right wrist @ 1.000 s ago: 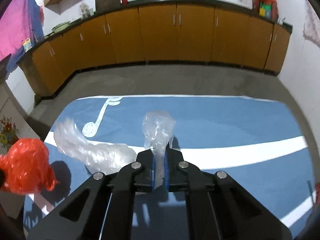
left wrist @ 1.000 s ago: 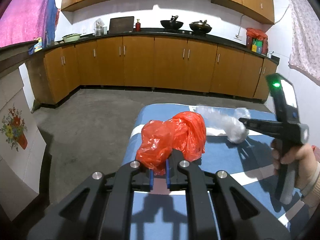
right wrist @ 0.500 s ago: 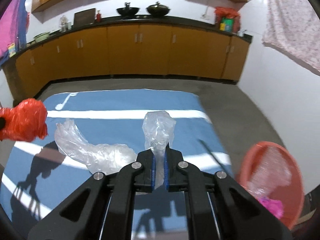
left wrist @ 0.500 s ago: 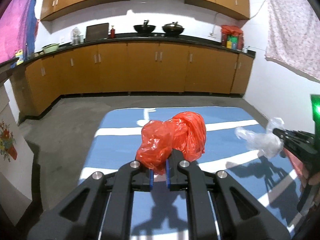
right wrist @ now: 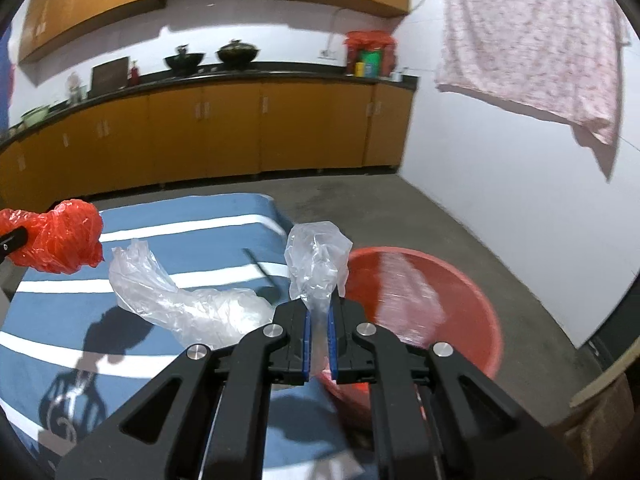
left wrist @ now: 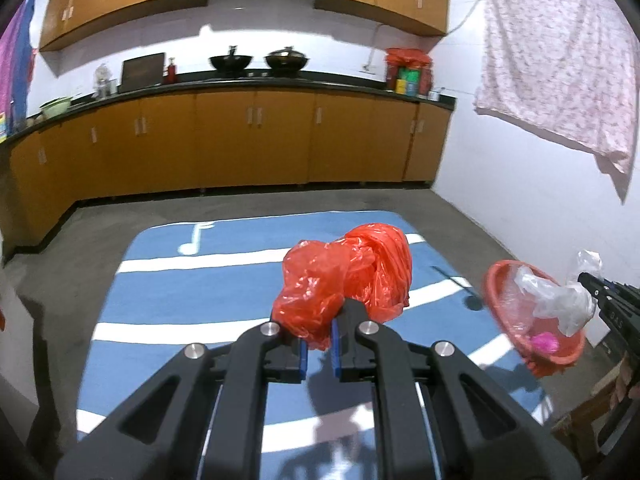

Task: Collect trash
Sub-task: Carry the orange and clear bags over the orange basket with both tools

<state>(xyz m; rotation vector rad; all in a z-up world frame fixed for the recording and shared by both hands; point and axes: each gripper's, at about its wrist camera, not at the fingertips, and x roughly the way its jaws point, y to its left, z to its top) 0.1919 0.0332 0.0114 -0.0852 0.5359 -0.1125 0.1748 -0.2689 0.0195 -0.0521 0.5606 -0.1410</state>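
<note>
Both grippers swung toward the red basin (right wrist: 440,292) — left gripper (left wrist: 319,346) clamps red bag (left wrist: 348,276), right gripper (right wrist: 318,342) clear bag (right wrist: 316,260).

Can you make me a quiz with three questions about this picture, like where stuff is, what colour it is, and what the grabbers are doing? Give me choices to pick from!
1. Where is the round plastic basin?
A. On the kitchen counter
B. On the floor beside the blue striped mat
C. Hanging on the wall

2. What colour is the crumpled plastic bag in the left gripper?
A. Red
B. Green
C. Black

3. What is the right gripper doing?
A. Open and holding nothing
B. Shut on a spoon
C. Shut on a crumpled clear plastic bag

Answers:
1. B, the basin sits on the grey floor at the mat's right edge.
2. A, the bag pinched between the left fingers is bright red.
3. C, clear plastic sticks up from between the closed right fingers.
</note>
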